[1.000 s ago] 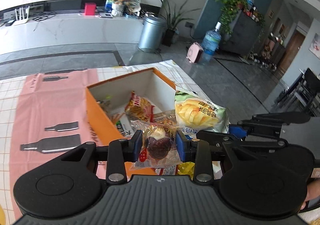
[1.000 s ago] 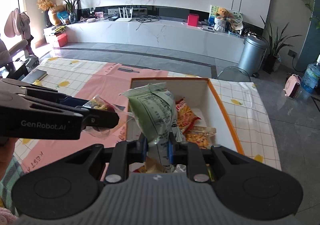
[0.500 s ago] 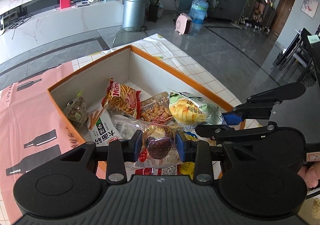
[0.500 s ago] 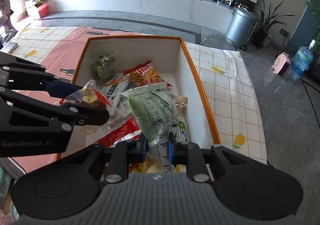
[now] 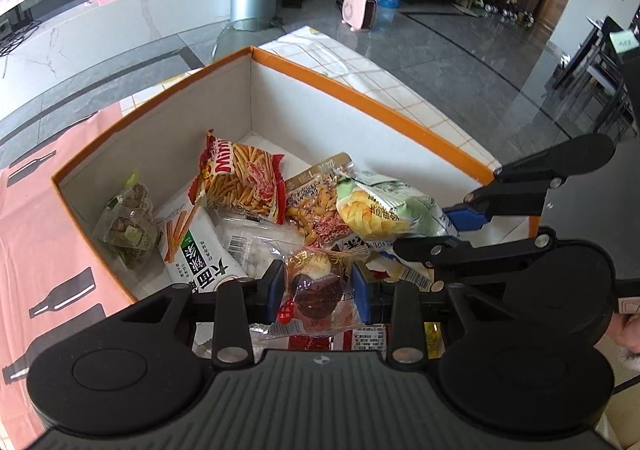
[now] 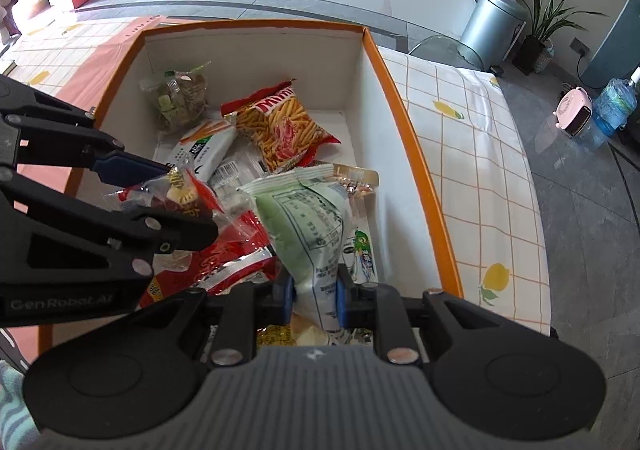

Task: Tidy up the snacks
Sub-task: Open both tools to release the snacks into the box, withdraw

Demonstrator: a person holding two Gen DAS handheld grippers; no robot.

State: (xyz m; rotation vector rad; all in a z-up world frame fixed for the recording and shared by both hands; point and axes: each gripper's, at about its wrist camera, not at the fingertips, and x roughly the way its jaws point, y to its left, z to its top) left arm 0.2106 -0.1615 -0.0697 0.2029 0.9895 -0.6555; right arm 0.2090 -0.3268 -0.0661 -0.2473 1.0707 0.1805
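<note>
step: drop-off over orange box (image 5: 360,97) | left gripper (image 5: 318,286) clamps clear pastry pack (image 5: 316,290); right gripper (image 6: 316,292) clamps green chip bag (image 6: 316,226) | next: lower, release near box's front edge

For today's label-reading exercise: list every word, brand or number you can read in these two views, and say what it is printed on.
"Mimi": red snack bag in the orange box.
"GenRobot.AI": arm of the left tongs.
"2025122", rest cut off: clear pastry packet in those tongs.
Chinese characters on the white stick-snack pack and table on the green bag held by the right tongs: too small.
</note>
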